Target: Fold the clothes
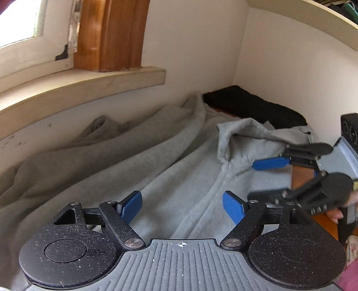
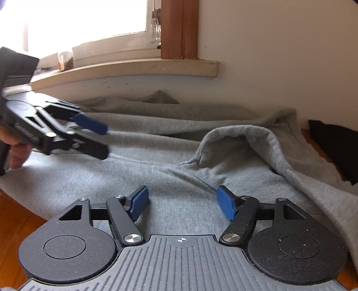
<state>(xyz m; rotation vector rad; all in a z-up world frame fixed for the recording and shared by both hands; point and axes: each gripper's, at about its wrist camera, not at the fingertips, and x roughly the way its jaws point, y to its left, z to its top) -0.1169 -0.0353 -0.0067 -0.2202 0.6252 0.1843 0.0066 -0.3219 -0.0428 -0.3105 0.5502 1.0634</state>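
Here, what we see now:

Hoodie: a grey hoodie (image 2: 170,179) lies spread on a wooden floor (image 2: 15,226), its far edge bunched against the wall below a sill (image 2: 134,69). The hood (image 2: 237,145) stands up in a loose arch toward the right corner.

Key relation: the hoodie lies directly ahead of and below both tools. We judge its long axis to run along the wall, across our view, with the hood end on the right. The zip line (image 1: 220,185) runs away from the left tool toward the hood.

Left tool: our left tool (image 1: 182,207) hovers over the body of the hoodie, jaws wide, nothing between the pads (image 1: 132,206).

Right tool: our right tool (image 2: 182,202) hangs low over the cloth, jaws wide and empty as well. We cannot tell if its pads brush the fabric.

Nearer hand: the right tool is closer to the hood; the left is closer to the bunched sleeve side by the wall. So we judge the hood fold falls to the right hand.

Surface: warm wood floor shows at the near left edge and near the corner.

Room: white walls, a window (image 2: 85,20) with a wooden frame (image 2: 179,29), and a black cloth (image 1: 252,107) in the corner just beyond the hood.

Progress: we judge the folding to be at an early stage, with the hoodie not yet flat.
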